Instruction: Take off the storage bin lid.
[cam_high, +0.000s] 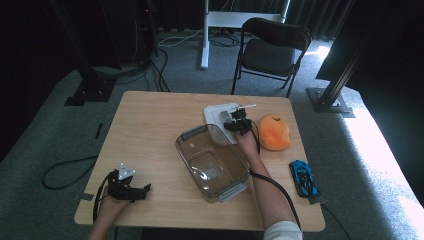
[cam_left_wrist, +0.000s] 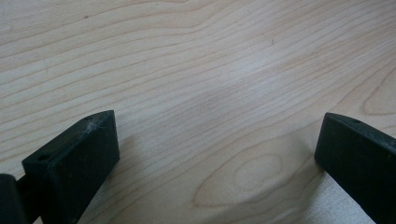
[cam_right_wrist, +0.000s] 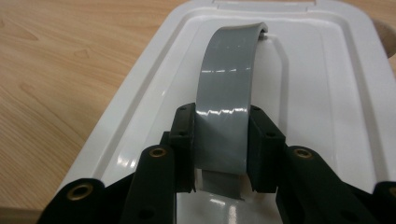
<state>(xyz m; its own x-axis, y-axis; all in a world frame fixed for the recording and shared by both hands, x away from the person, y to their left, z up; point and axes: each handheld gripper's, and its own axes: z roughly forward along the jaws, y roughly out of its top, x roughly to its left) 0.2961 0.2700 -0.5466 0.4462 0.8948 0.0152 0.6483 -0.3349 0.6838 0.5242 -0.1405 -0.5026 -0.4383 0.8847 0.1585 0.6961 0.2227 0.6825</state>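
At the lower left of the high view my left claw rests on the wooden surface, jaws apart around bare wood. Past the clear container, at the centre, my right claw is clamped on the grey handle of the white lid. No writing is legible.

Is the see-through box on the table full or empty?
Empty. In the high view the clear box shows just its bare bottom, and its white lid lies on the table beside it.
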